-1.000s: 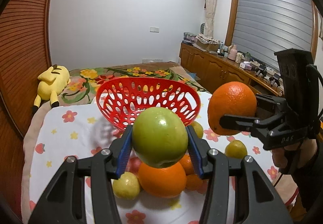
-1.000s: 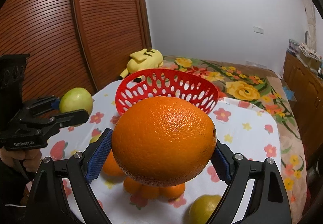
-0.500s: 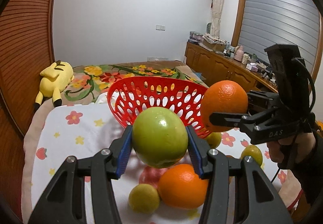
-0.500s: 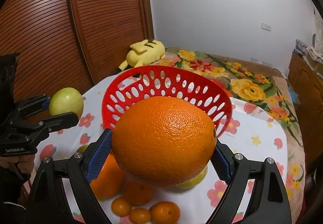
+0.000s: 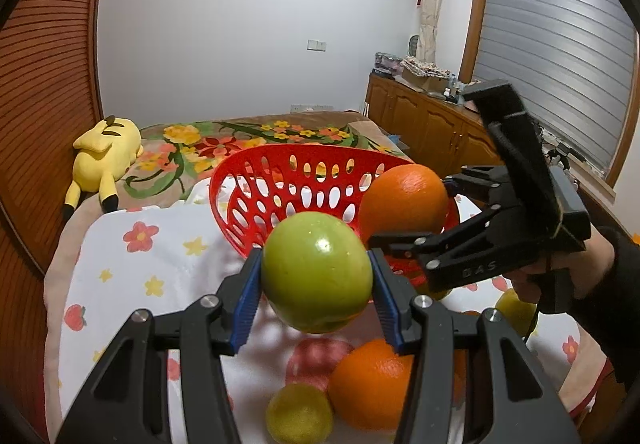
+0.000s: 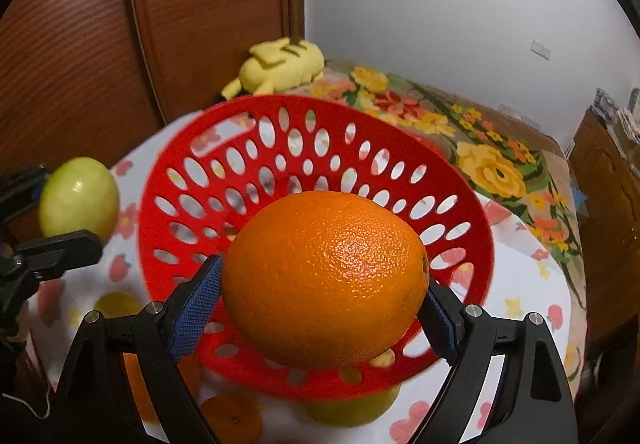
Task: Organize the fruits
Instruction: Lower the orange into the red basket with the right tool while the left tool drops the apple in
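R tool [image 6: 320, 304] gripping orange [image 6: 324, 280], over basket [image 6: 312, 148]

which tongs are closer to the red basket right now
Right. The right tongs hold the orange over the red basket, above its near rim. The left tongs, gripping the green apple, sit short of it, off its side.

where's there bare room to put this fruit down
The red basket is empty inside. There is bare flowered cloth left of the basket, toward the yellow plush toy. It is crowded in front of the basket: a loose orange, a yellow-green fruit and more small fruit lie close together under the grippers.
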A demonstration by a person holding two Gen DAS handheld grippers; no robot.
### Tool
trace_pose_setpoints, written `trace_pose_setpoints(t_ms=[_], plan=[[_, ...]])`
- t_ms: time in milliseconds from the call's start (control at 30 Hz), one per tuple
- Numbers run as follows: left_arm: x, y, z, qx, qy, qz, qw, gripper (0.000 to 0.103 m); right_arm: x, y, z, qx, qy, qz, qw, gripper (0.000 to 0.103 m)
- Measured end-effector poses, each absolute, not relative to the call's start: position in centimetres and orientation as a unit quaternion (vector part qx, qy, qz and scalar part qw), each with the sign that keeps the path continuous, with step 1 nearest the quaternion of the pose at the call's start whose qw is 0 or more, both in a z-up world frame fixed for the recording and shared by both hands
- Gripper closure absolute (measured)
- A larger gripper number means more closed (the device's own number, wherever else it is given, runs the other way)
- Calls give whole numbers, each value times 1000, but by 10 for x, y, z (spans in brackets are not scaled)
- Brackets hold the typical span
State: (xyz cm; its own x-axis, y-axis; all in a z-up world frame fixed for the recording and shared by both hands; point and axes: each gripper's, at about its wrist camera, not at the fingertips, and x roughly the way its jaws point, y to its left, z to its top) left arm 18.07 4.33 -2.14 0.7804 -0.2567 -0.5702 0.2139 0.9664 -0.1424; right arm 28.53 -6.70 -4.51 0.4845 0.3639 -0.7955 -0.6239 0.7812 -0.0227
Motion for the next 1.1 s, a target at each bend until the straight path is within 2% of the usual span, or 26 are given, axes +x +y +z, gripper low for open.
trace_pose_setpoints(t_ms=[667, 1100], plan=[[215, 41, -29, -36, 318, -131, 938, 53, 308, -47, -77, -235, 469, 285, 802, 11], [227, 35, -37, -28, 334, -133, 933, 52, 299, -69, -40, -210, 432, 274, 833, 9]])
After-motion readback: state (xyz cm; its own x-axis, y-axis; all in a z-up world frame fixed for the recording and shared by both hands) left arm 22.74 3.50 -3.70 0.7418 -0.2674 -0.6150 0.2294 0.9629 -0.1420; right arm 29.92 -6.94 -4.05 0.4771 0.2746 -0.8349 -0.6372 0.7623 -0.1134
